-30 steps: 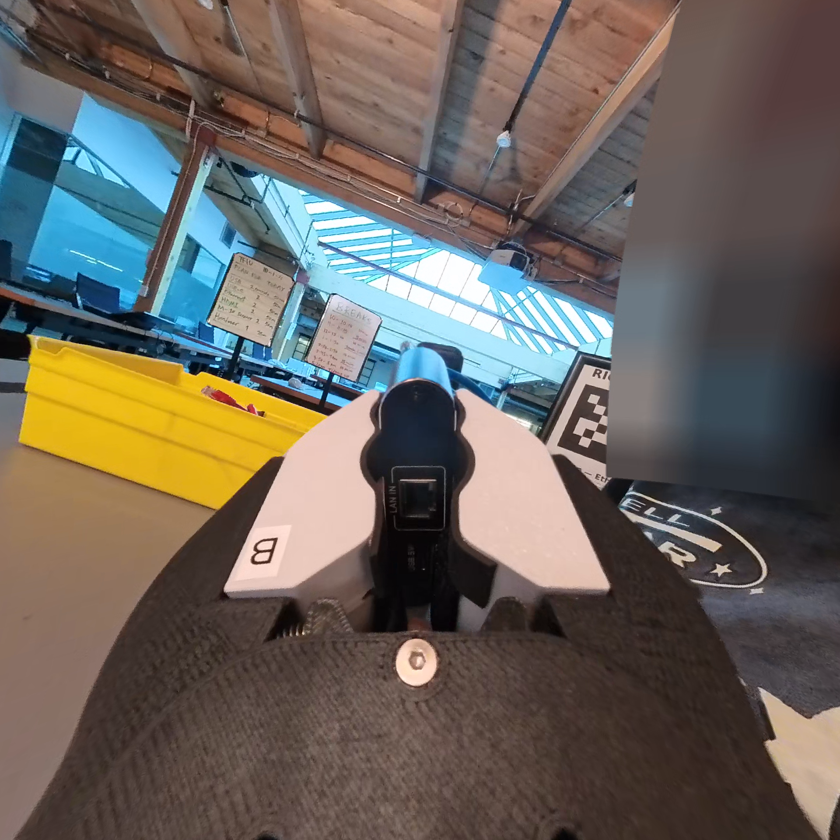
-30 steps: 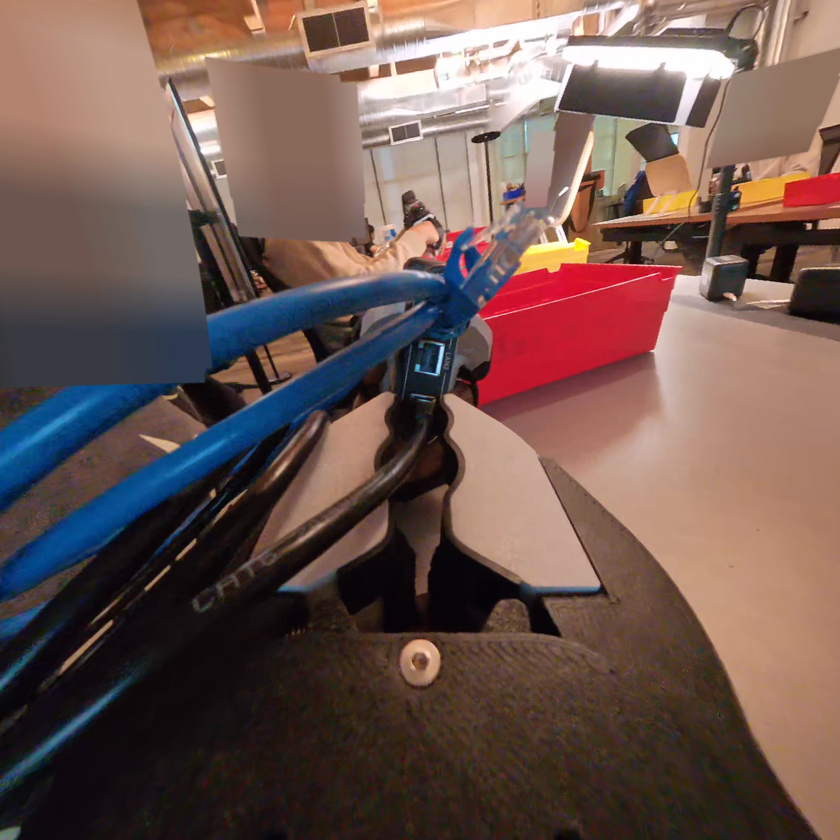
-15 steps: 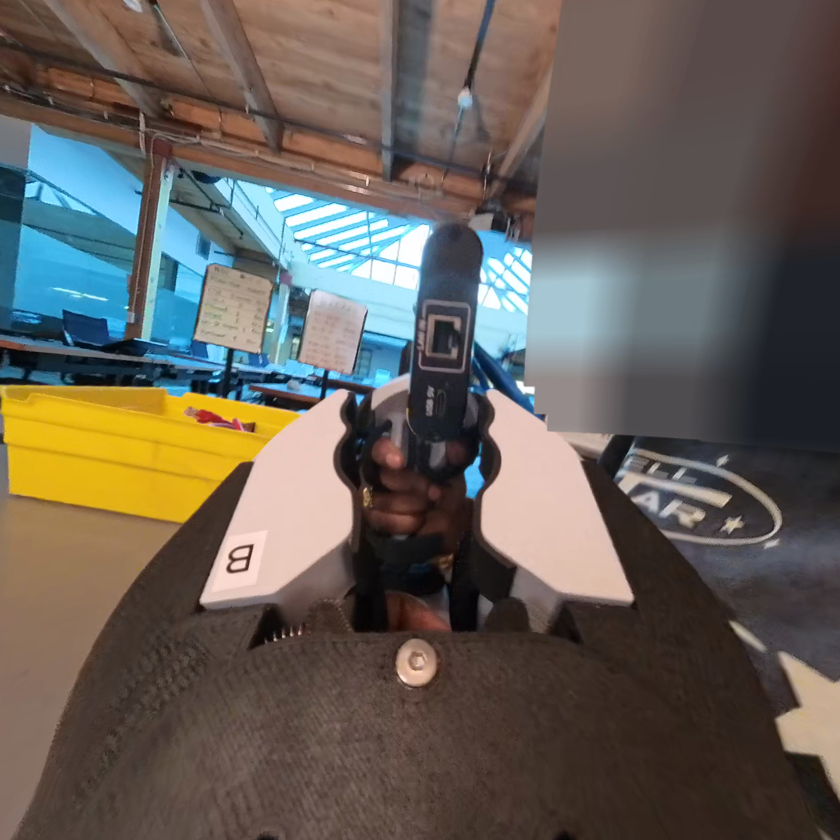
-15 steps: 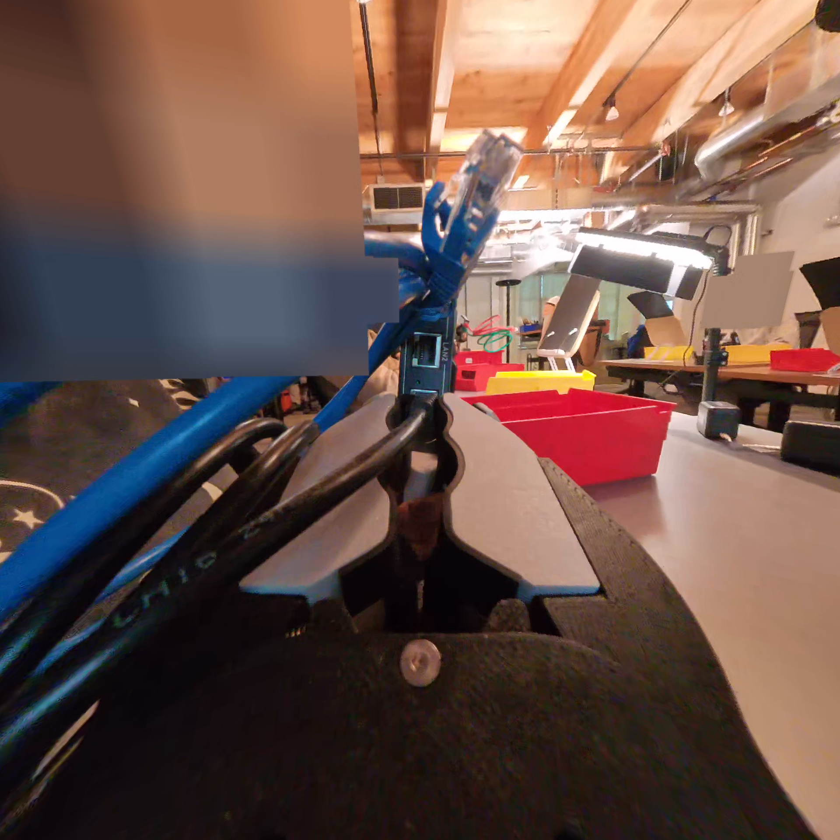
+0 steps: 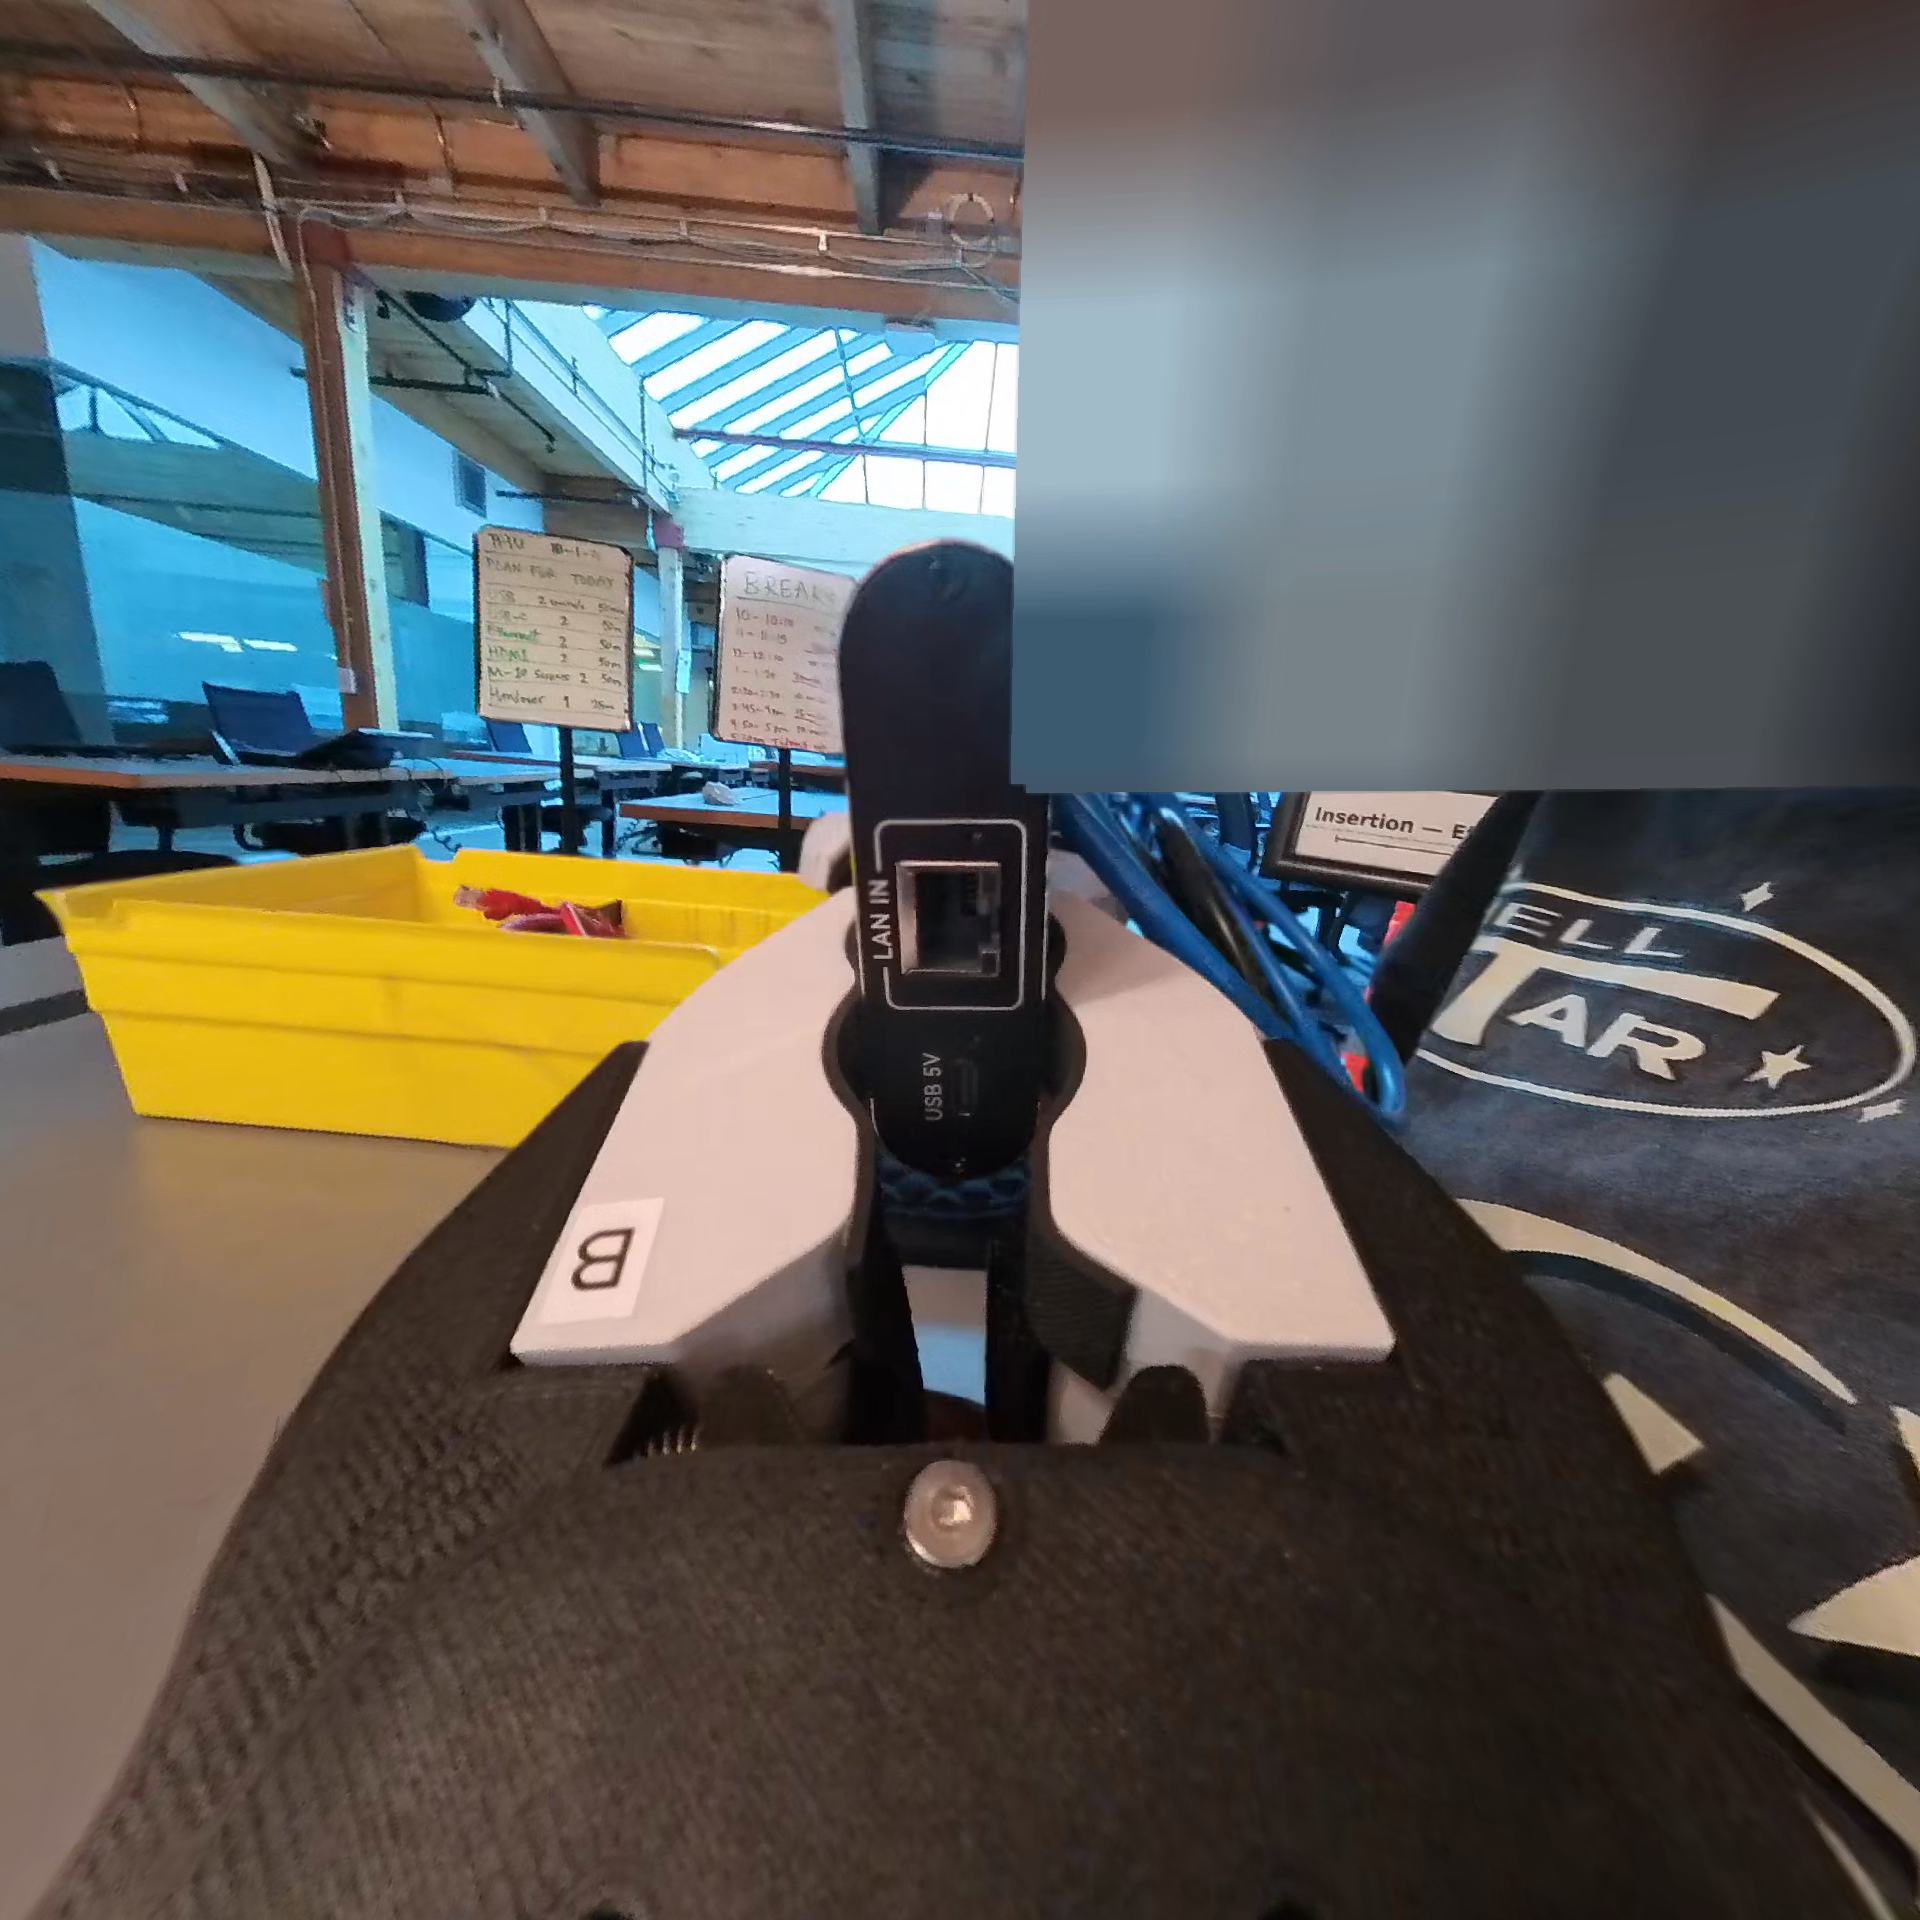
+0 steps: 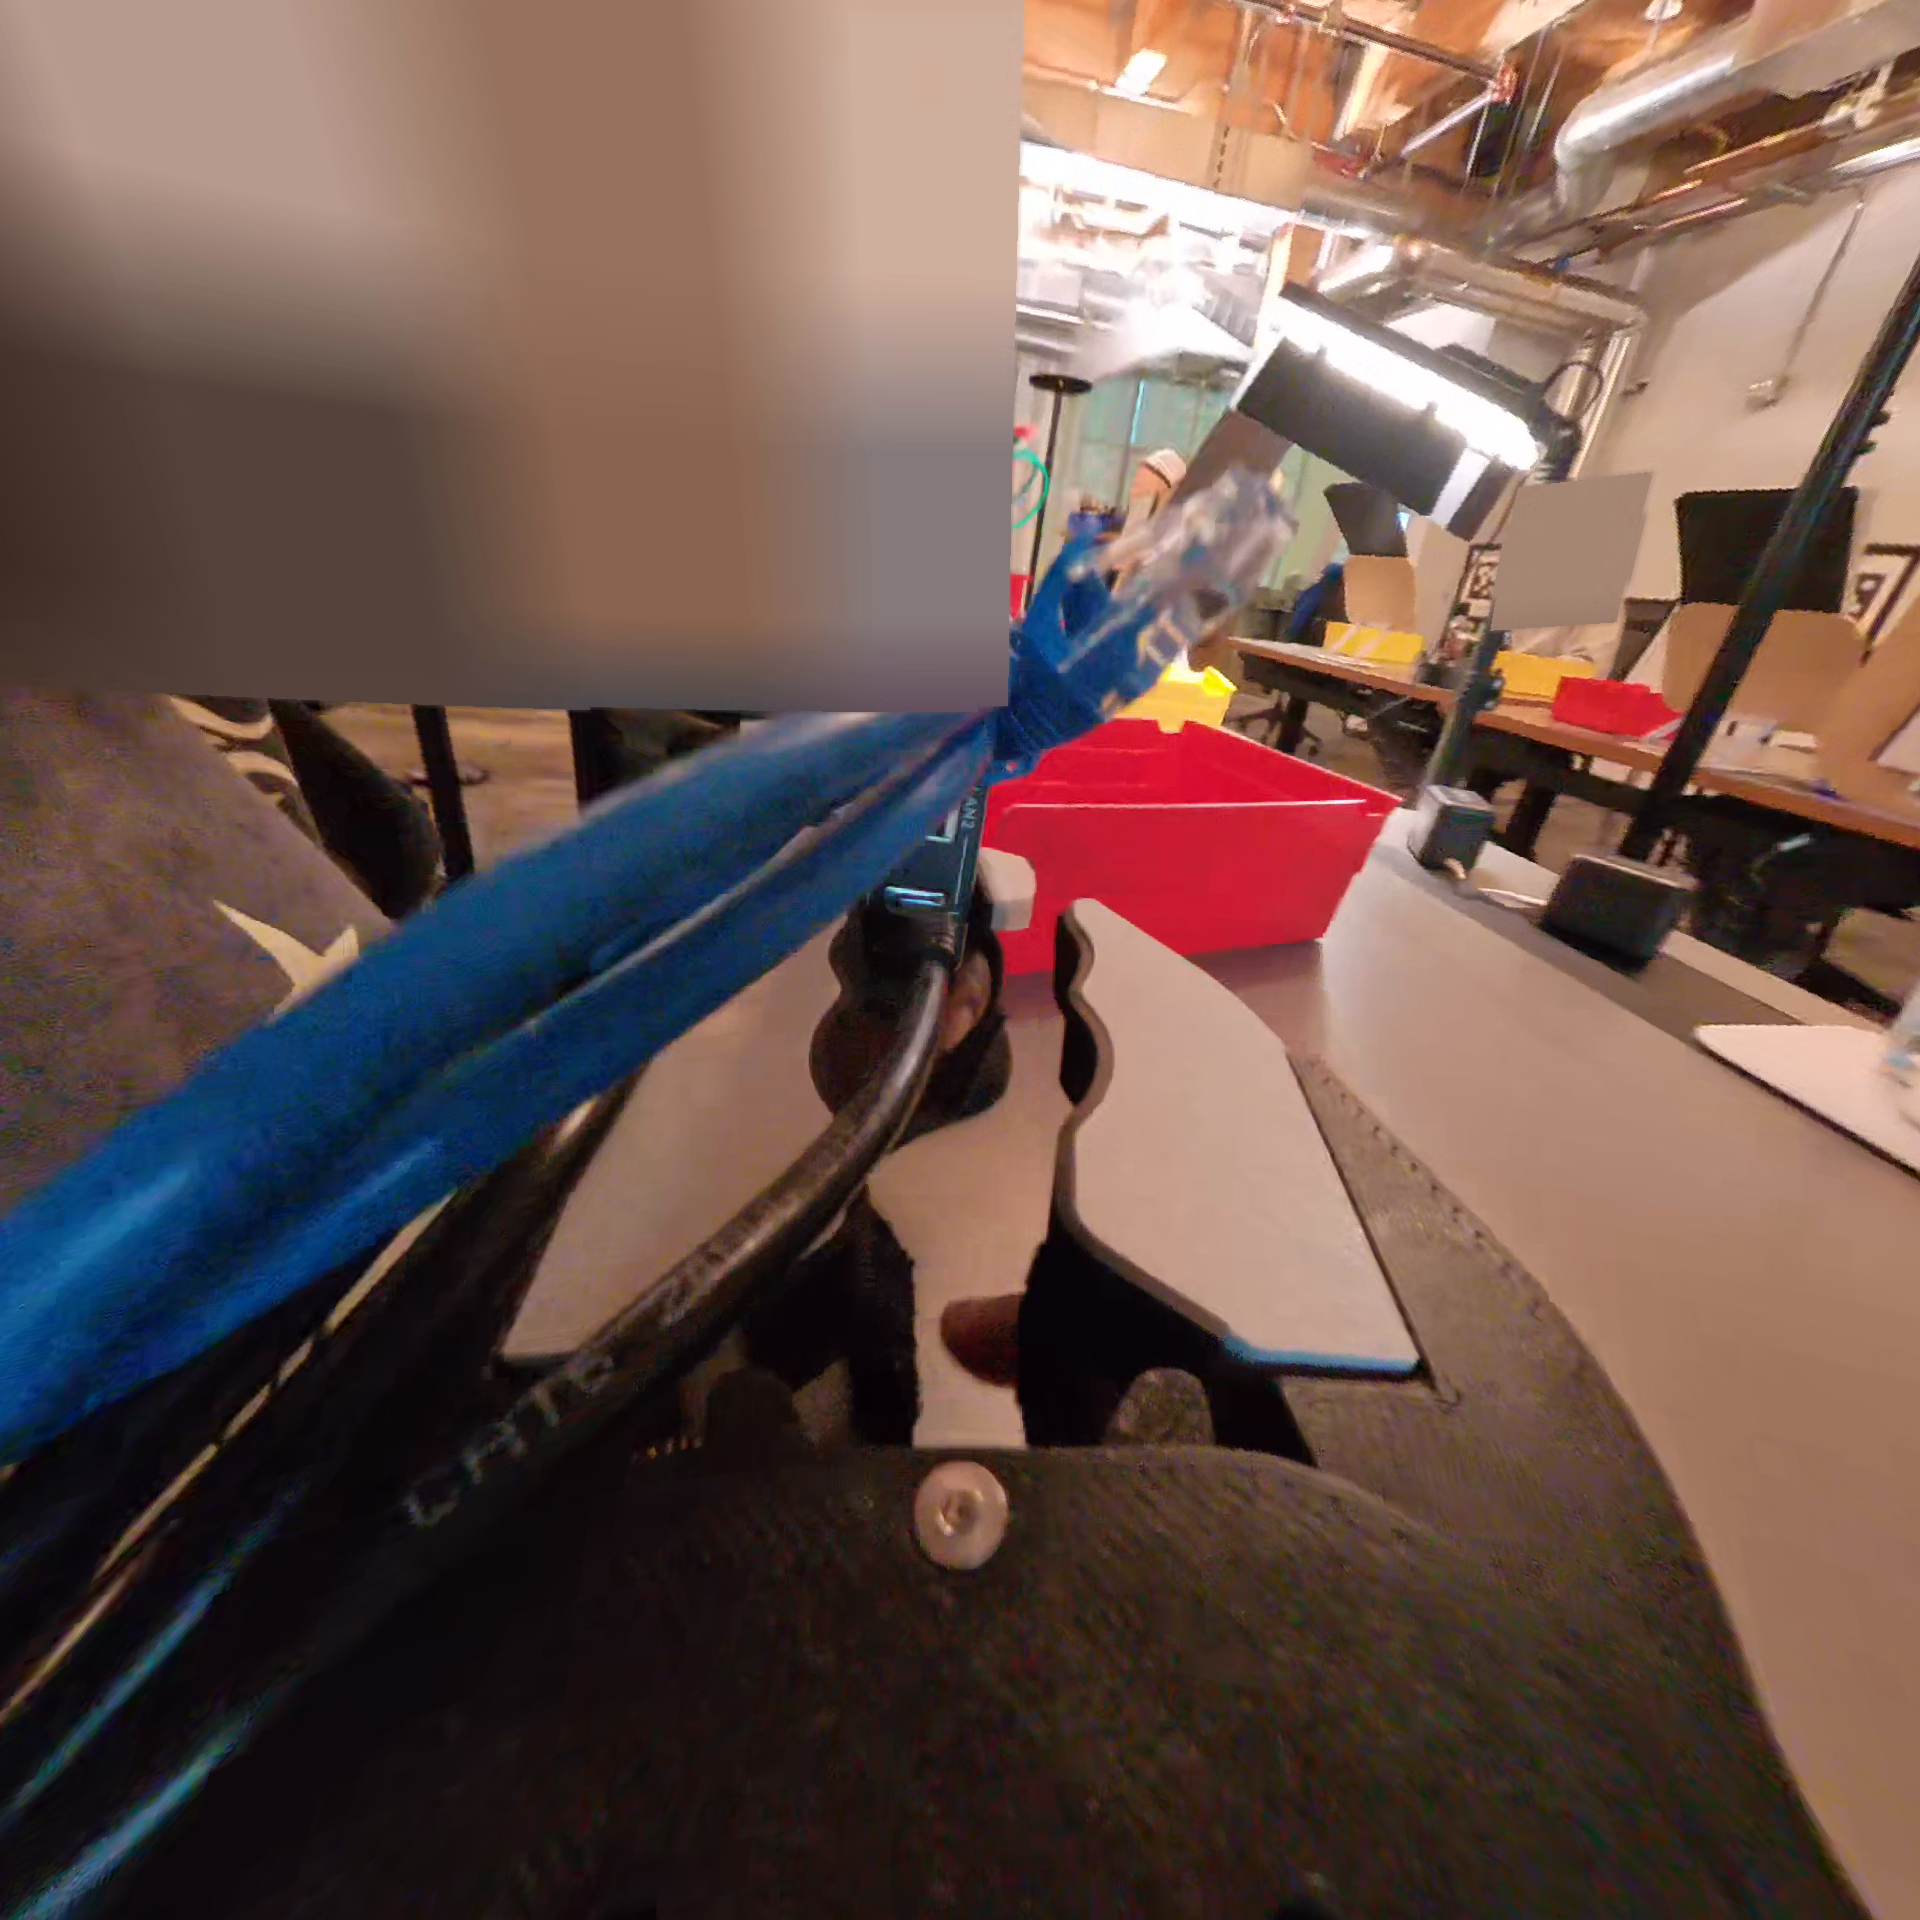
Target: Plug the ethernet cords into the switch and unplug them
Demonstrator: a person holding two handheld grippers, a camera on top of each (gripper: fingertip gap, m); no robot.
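Note:
A black switch [image 5: 935, 707] stands upright between the fingers of my left gripper [image 5: 951, 935], which is shut on its lower part. An empty port faces the camera. Blue ethernet cords [image 5: 1195, 935] hang behind it. In the right wrist view, blue cords [image 6: 520, 1018] and a black cord [image 6: 831, 1164] lie across the left finger of my right gripper [image 6: 961, 935]. Its jaws stand a little apart with nothing between them. The black cord runs into the switch [image 6: 930, 873] just beyond the tips. A loose blue plug [image 6: 1184, 551] with a clear end sticks up, blurred.
A yellow bin [image 5: 312, 1008] sits on the grey table [image 5: 156, 1299] to the left. A red bin [image 6: 1174, 862] stands beyond the right gripper. A small black box [image 6: 1610, 904] and a white pad [image 6: 1818, 1070] lie at the right. A person's dark shirt [image 5: 1662, 1039] is close by.
The switch has been turned upright in the left gripper and now sits lower than half a second ago. The right gripper's fingers have parted slightly and its view swung; the blue plug tilts right.

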